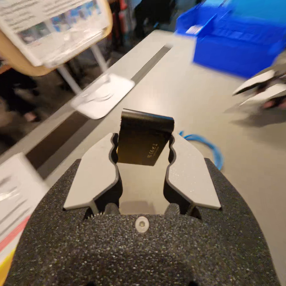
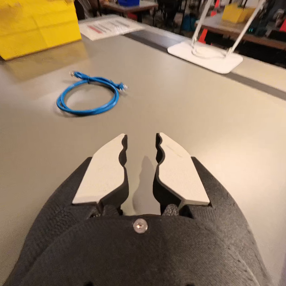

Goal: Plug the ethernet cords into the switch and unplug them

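In the left wrist view my left gripper [image 1: 143, 137] is shut on a black box-shaped switch [image 1: 144, 139], held tilted above the grey table [image 1: 193, 111]. A blue ethernet cord [image 1: 205, 144] shows partly behind the right finger. In the right wrist view the blue ethernet cord [image 2: 89, 94] lies coiled on the table, ahead and to the left of my right gripper [image 2: 141, 136], which is open and empty with a narrow gap. The right gripper also shows, blurred, at the right edge of the left wrist view [image 1: 260, 91].
A blue bin [image 1: 236, 38] stands at the far right of the table. A yellow box [image 2: 35, 26] stands far left. A white lamp base [image 2: 205, 57] sits by a dark slot [image 2: 255, 83] in the table. Papers [image 2: 111, 26] lie at the far edge. One gripper's finger ends stand about 35 cm off the other's.
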